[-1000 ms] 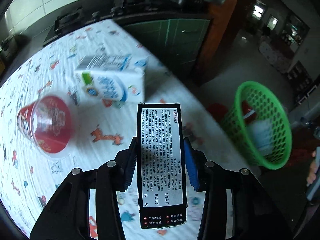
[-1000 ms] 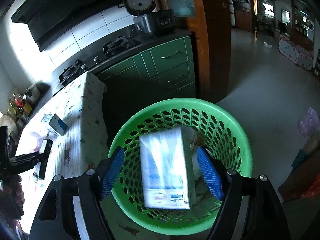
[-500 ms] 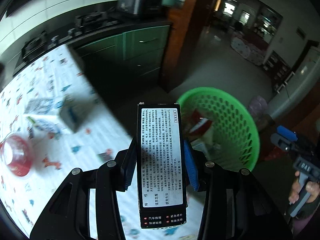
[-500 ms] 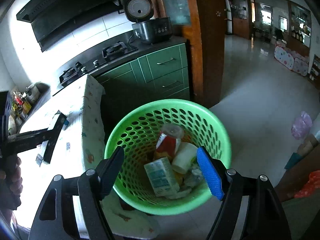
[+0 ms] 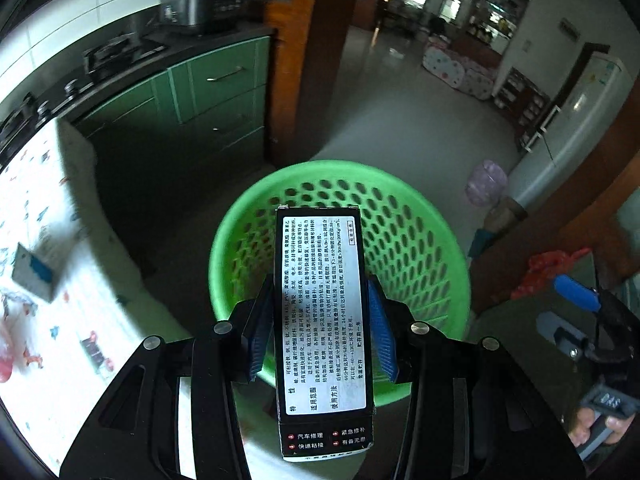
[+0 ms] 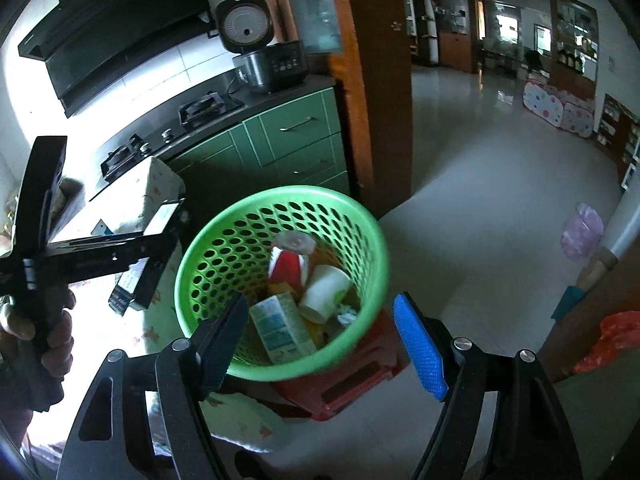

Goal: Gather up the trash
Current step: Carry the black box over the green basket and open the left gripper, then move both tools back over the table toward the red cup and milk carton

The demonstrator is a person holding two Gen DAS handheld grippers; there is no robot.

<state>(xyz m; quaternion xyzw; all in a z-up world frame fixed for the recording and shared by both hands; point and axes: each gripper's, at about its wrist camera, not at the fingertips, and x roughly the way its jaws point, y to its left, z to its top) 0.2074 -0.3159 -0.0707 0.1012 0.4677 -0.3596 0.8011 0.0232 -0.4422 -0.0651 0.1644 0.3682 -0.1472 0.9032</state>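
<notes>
My left gripper is shut on a long black box with a white printed label, held over the near rim of the green perforated basket. In the right wrist view the same box and left gripper hang at the basket's left edge. My right gripper is open and empty, just above the basket's near side. Inside lie a milk carton, a white paper cup and a red can.
The table with the cartoon-print cloth is left of the basket, with a small blue-and-white carton on it. The basket stands on a red stool. Green cabinets and a wooden door frame stand behind.
My left gripper swung right from the table with the black box to above the basket. My right gripper let the milk carton drop into the basket, then pulled back, open.
</notes>
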